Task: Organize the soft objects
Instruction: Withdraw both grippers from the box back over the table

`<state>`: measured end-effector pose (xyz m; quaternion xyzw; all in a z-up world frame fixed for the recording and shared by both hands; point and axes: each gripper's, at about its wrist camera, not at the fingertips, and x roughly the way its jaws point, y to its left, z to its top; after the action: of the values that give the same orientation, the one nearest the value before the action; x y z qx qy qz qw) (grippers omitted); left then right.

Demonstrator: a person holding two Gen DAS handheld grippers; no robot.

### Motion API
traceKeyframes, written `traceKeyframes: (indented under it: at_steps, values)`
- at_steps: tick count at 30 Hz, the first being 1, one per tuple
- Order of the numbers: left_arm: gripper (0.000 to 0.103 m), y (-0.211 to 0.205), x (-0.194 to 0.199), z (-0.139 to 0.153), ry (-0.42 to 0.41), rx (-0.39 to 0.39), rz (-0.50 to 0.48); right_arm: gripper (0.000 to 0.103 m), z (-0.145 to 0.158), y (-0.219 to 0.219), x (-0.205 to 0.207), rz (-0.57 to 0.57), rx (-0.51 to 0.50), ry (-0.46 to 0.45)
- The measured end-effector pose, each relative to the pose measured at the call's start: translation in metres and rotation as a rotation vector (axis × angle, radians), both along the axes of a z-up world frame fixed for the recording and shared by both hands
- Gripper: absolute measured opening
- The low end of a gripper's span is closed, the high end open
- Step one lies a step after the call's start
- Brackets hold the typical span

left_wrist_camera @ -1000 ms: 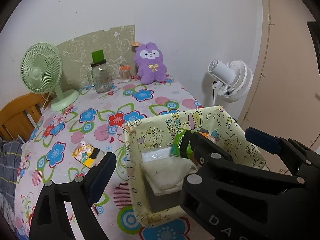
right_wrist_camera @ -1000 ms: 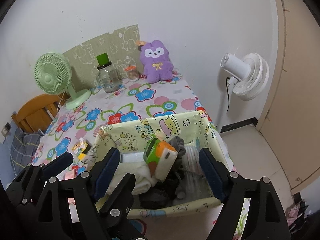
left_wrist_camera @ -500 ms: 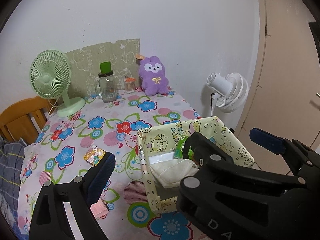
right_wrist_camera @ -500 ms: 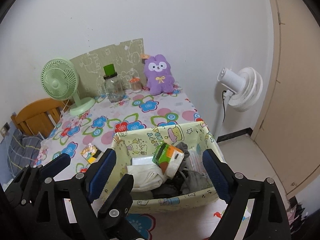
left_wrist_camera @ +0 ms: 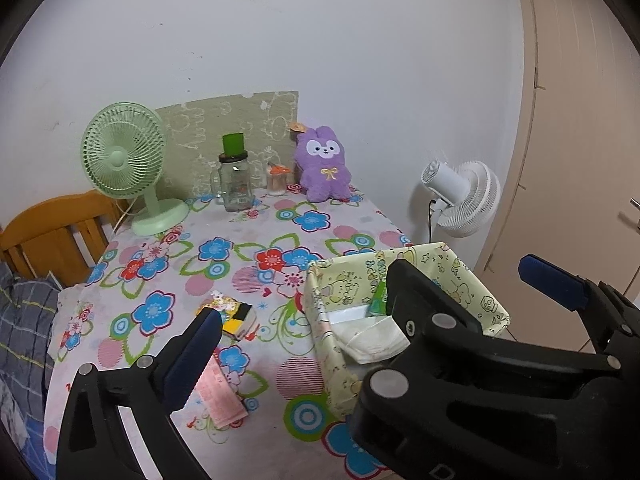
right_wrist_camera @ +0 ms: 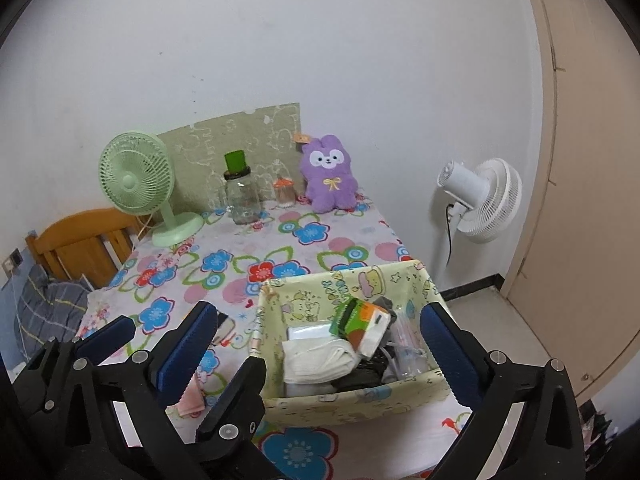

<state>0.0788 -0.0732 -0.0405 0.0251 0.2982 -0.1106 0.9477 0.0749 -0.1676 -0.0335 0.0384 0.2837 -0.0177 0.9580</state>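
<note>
- We hold both tools above the near edge of the desk (right_wrist_camera: pixel 280 240), each with its jaws spread wide and nothing between them; the left tool (left_wrist_camera: pixel 360 304) sits just left of the right tool (right_wrist_camera: pixel 316 336).
- Directly ahead of our right tool stands the fabric bin (right_wrist_camera: pixel 352 396), already holding folded white cloths (right_wrist_camera: pixel 320 360), a green-and-orange tissue pack (right_wrist_camera: pixel 360 320) and darker soft items.
- Left of the bin, loose on the flowered cloth, lie a pink packet (left_wrist_camera: pixel 218 396) and, just beyond it, a small yellow tissue pack (left_wrist_camera: pixel 236 316); both sit near our left tool's left finger (left_wrist_camera: pixel 192 356).
- We judge the left tool the nearer for either: the pink packet's long axis runs away from us, slanting a little rightward, so the jaws would close across its short width.
- From there, the bin lies to the right, a short carry.
- At the far wall, well apart from both tools, the purple plush bunny (right_wrist_camera: pixel 330 176) sits upright beside a glass jar (right_wrist_camera: pixel 240 196) and a green fan (right_wrist_camera: pixel 138 176).
</note>
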Motion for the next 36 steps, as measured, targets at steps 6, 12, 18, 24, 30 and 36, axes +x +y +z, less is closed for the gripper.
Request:
traceKeyframes:
  at_steps: [6, 12, 18, 24, 30, 36]
  values:
    - [0.103, 0.016, -0.007, 0.002, -0.022, 0.006, 0.020, 0.103, 0.001, 0.016, -0.003, 0.030, -0.007, -0.007]
    - [0.103, 0.031, -0.010, 0.002, -0.035, 0.013, 0.041, 0.103, 0.000, 0.031, -0.006, 0.055, -0.010, -0.010]
    - [0.103, 0.046, -0.010, -0.002, -0.039, 0.014, 0.068, 0.103, -0.004, 0.044, -0.004, 0.076, -0.004, -0.024]
    - [0.103, 0.057, -0.003, -0.013, 0.007, -0.003, 0.080, 0.103, -0.014, 0.056, 0.004, 0.095, 0.006, -0.003]
    - [0.100, 0.067, 0.003, -0.024, 0.011, 0.006, 0.109, 0.102, -0.028, 0.067, 0.015, 0.123, -0.003, 0.024]
    - [0.100, 0.076, 0.014, -0.036, 0.048, -0.004, 0.129, 0.097, -0.039, 0.077, 0.028, 0.154, -0.010, 0.050]
